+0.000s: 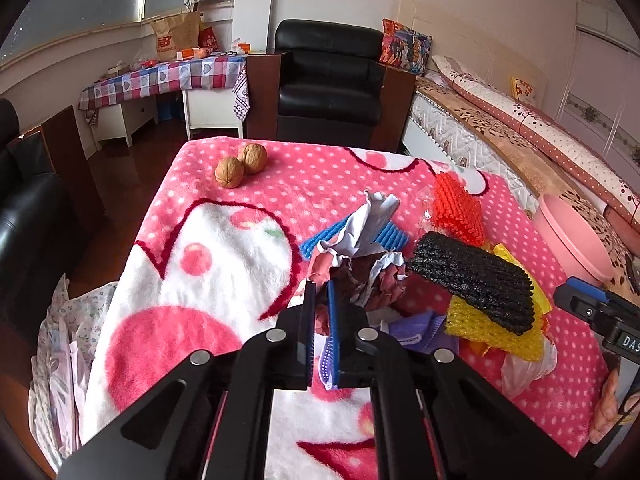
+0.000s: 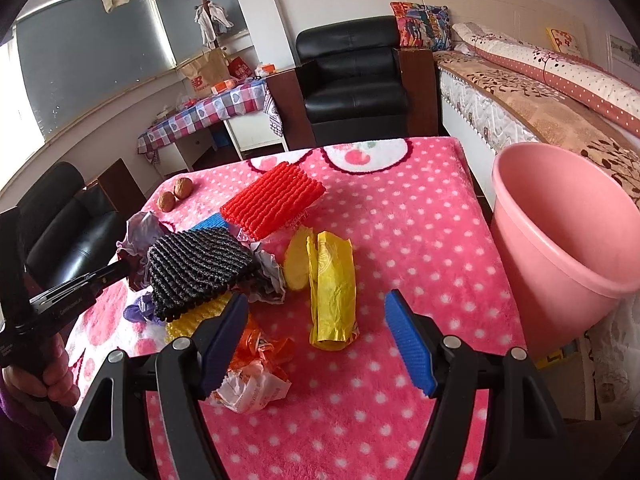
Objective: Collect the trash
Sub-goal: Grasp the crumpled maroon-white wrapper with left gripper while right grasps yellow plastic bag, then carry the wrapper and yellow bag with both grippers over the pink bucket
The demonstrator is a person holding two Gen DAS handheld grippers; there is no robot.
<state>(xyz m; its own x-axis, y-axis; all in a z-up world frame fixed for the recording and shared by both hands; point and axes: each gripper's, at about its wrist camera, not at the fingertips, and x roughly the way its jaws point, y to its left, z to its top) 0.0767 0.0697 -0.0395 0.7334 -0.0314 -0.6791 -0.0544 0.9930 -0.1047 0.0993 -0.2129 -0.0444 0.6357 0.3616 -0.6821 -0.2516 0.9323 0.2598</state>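
Note:
A pile of trash lies on the pink dotted blanket. My left gripper is shut on a crumpled paper wrapper at the pile's near edge. Beside it lie a black foam net, a yellow foam net, an orange-red foam net and a blue one. My right gripper is open and empty, its jaws wide apart, just in front of a yellow wrapper. An orange-white plastic bag lies by its left finger. The black net and red net lie further back.
A pink bucket stands off the blanket's right edge, next to a bed. Two walnuts sit at the far left of the blanket. A black armchair stands behind the table, and a checked side table stands at the left.

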